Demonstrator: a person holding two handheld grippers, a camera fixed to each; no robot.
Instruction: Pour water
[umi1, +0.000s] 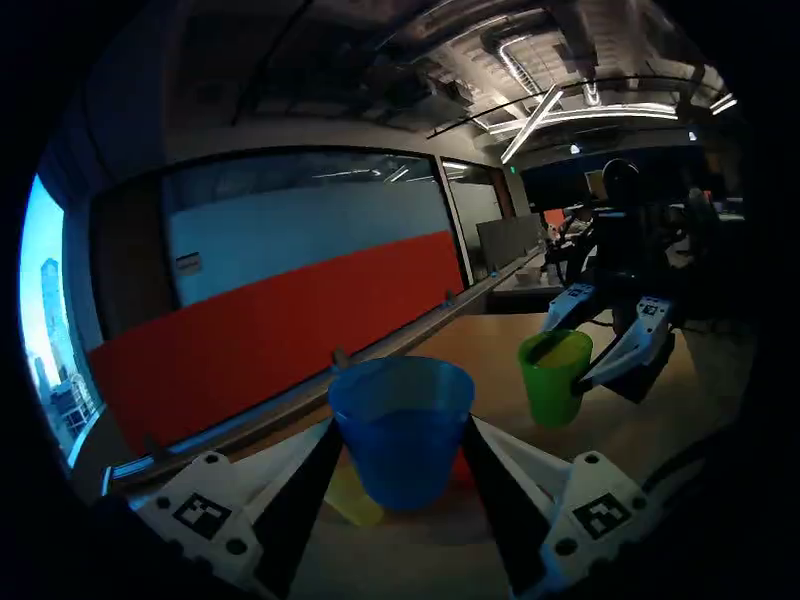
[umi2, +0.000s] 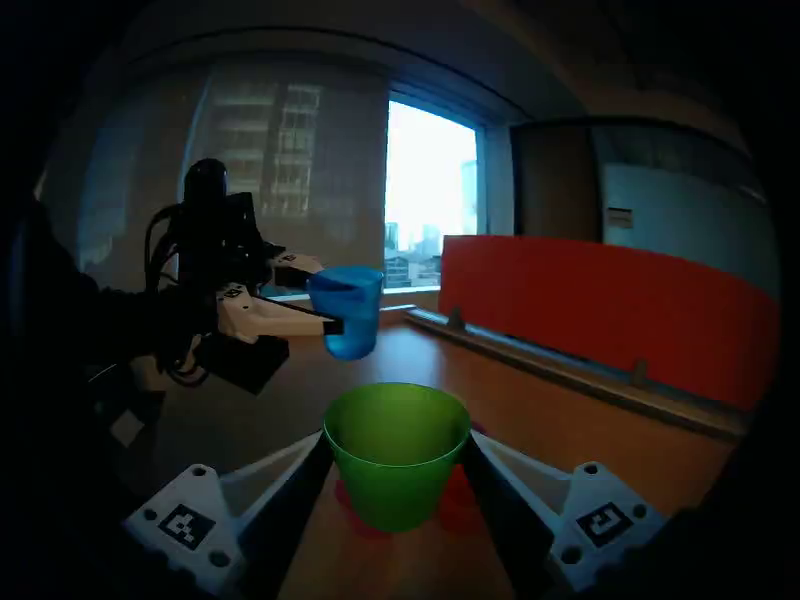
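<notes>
In the left gripper view my left gripper (umi1: 403, 450) is shut on a blue cup (umi1: 402, 430), held upright above the wooden table (umi1: 480, 345). Farther right in that view, the green cup (umi1: 553, 375) sits between the fingers of my right gripper (umi1: 575, 365). In the right gripper view my right gripper (umi2: 398, 470) is shut on the green cup (umi2: 397, 452), upright and lifted over the table. Across from it, at upper left, the left gripper (umi2: 335, 320) holds the blue cup (umi2: 347, 310). I cannot tell whether either cup holds water.
A yellow object (umi1: 352, 495) lies on the table under the blue cup, and red shapes (umi2: 450, 505) lie under the green one. A red and glass partition (umi1: 280, 320) with a rail runs along the table's far edge. A person's dark sleeve (umi2: 90, 320) holds the left gripper.
</notes>
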